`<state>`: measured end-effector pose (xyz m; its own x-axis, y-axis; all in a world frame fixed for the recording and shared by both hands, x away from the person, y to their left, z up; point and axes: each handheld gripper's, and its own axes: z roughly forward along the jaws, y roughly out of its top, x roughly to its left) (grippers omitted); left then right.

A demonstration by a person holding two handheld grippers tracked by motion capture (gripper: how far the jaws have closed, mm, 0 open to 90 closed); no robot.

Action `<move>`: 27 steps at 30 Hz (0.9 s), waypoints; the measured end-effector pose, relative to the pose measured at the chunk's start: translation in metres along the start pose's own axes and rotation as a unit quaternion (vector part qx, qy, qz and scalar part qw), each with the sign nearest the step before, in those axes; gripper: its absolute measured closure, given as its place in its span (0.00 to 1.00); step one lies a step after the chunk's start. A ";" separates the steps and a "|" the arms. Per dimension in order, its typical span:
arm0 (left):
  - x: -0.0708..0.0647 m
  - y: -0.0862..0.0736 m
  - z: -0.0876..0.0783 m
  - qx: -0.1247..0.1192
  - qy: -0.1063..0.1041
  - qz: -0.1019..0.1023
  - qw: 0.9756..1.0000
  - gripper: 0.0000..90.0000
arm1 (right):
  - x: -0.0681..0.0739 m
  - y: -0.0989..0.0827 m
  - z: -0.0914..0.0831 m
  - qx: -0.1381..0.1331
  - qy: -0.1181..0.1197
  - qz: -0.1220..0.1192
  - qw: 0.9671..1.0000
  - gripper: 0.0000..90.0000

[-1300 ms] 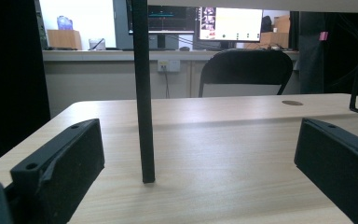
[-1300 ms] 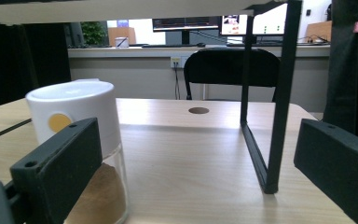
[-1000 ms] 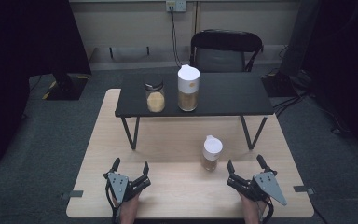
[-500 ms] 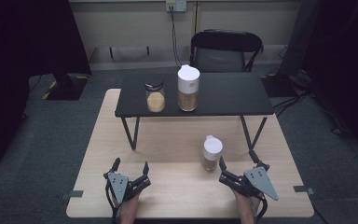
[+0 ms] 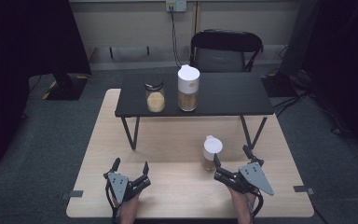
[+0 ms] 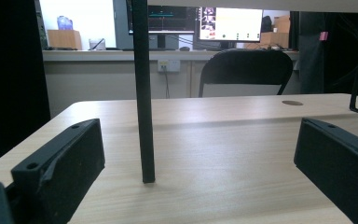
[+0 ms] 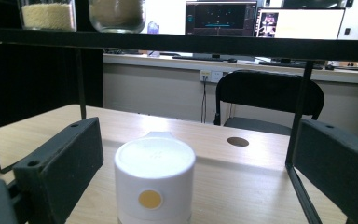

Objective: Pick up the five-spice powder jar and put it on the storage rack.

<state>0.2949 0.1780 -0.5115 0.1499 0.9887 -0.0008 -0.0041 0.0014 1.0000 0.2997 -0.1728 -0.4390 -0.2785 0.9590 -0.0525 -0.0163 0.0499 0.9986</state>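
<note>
A person sits at a light wooden table (image 5: pixel 177 140), holding a two-jaw gripper in each hand near the front edge. The right gripper (image 5: pixel 233 161) has its jaws spread wide and released, holding nothing, and it points at a small jar with a white lid (image 5: pixel 211 152) standing upright on the table just ahead of it. In the right gripper view that small jar (image 7: pixel 154 183) sits between the two black jaws without touching either, its lid marked by a round yellow spot. The left gripper (image 5: pixel 130 169) rests low over the table, well apart from the jar, jaws also open and empty. A low black shelf (image 5: pixel 223 95) stands across the back of the table and carries a glass jar of pale grains (image 5: pixel 155 95) beside a taller white-lidded container (image 5: pixel 188 88). A black chair (image 5: pixel 226 49) stands behind the table.
</note>
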 end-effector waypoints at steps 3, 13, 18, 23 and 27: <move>0.000 0.000 0.000 0.000 0.000 0.000 1.000 0.01 | 0.003 -0.001 0.001 0.007 0.005 -0.002 1.000 0.01; 0.000 0.000 0.000 0.000 0.000 0.000 1.000 0.01 | -0.003 -0.002 0.002 0.009 -0.001 0.014 1.000 0.02; 0.000 0.000 0.000 0.000 0.000 0.000 1.000 0.01 | 0.000 -0.004 0.007 0.016 0.008 0.012 1.000 0.04; 0.000 0.000 0.000 0.000 0.000 0.000 1.000 0.01 | 0.003 -0.008 0.010 0.022 0.012 0.015 1.000 0.04; 0.000 0.000 0.000 0.000 0.000 0.000 1.000 0.01 | 0.007 -0.009 0.011 0.022 0.018 0.013 1.000 0.05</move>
<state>0.2949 0.1780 -0.5115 0.1500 0.9887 -0.0009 -0.0044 0.0016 1.0000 0.3082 -0.1637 -0.4482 -0.3124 0.9496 -0.0261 0.0335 0.0384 0.9987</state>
